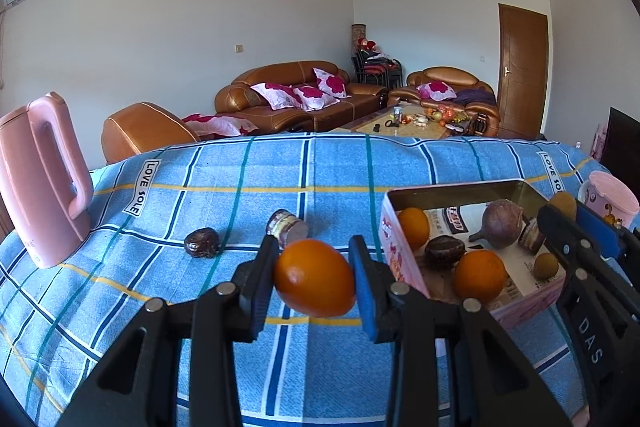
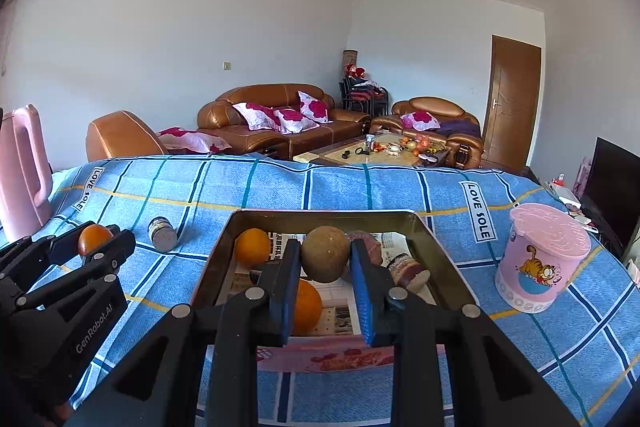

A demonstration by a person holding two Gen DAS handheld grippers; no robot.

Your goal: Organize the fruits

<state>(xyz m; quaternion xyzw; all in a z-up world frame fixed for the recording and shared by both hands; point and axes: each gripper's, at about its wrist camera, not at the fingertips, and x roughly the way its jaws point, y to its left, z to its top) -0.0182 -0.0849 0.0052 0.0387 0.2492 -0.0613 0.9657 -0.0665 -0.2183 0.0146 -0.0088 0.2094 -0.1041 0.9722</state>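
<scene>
Between the pads of the left gripper [image 1: 314, 277]: an orange [image 1: 315, 278], pinched on both sides and lifted clear of the blue checked cloth [image 1: 224, 187]. Just ahead of those fingertips, on the cloth: a small jar [image 1: 287, 227] lying on its side, and a little further left a dark wrinkled fruit [image 1: 202, 243]. Far to the left, standing upright: a pink kettle [image 1: 40, 179]. To the right of that gripper, close by: an open pink tin [image 1: 404, 259] lined with newspaper, holding two more oranges [image 1: 479, 275], a purple round fruit [image 1: 502, 223], a dark brown lump, possibly another wrinkled fruit though hard to tell, and a small tan fruit.

Between the pads of the right gripper [image 2: 325, 259]: a brownish-green round fruit [image 2: 325, 254], clamped tight and held above the tin [image 2: 440, 251]. Below and beyond it, inside the tin: two oranges [image 2: 252, 246] and another small jar [image 2: 406, 269] on its side. Off to the right, on the cloth: a pink lidded cup [image 2: 540, 259] with a cartoon cat. Off to the left: the other gripper with its orange.
</scene>
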